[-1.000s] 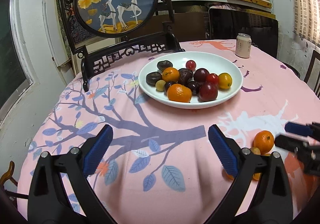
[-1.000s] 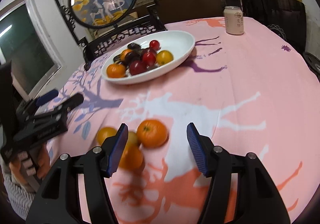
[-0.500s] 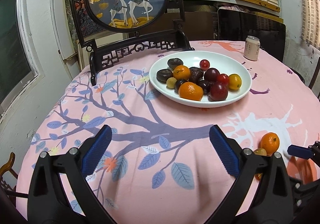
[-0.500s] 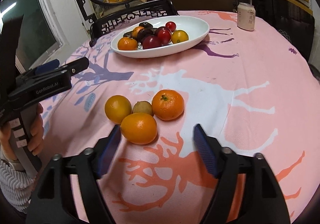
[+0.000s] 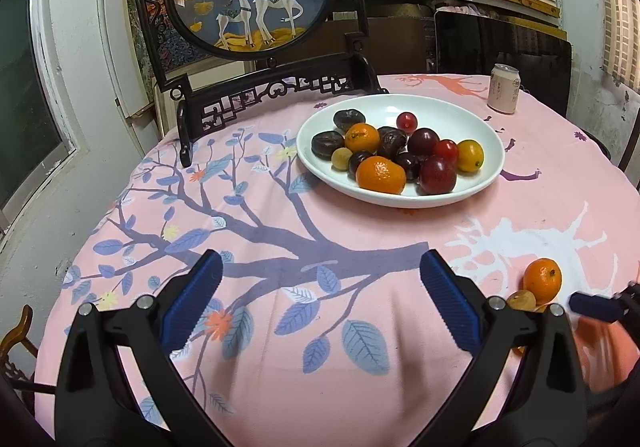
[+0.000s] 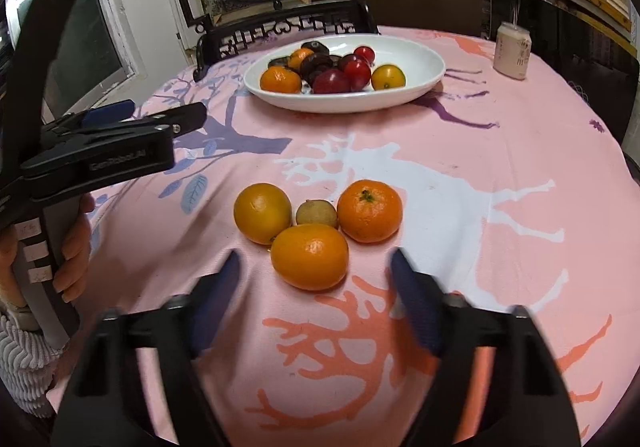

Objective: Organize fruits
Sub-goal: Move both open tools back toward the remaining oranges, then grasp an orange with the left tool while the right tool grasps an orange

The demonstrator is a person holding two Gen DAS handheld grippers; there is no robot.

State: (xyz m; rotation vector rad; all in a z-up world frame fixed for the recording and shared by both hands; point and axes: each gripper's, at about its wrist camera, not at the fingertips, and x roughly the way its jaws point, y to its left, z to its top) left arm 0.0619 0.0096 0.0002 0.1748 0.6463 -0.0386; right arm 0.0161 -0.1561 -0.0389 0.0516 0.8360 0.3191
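the right gripper (image 6: 314,279) was closing just short of the nearest orange (image 6: 309,256), pads clear of it; the left gripper (image 5: 320,299) hung open above the tabletop (image 5: 280,287).

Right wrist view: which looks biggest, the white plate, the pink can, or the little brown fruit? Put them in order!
1. White plate, widest by far.
2. Pink can.
3. Little brown fruit, smallest.
The fruit lies nearer the camera than the can, so it looks bigger than it would beside it.
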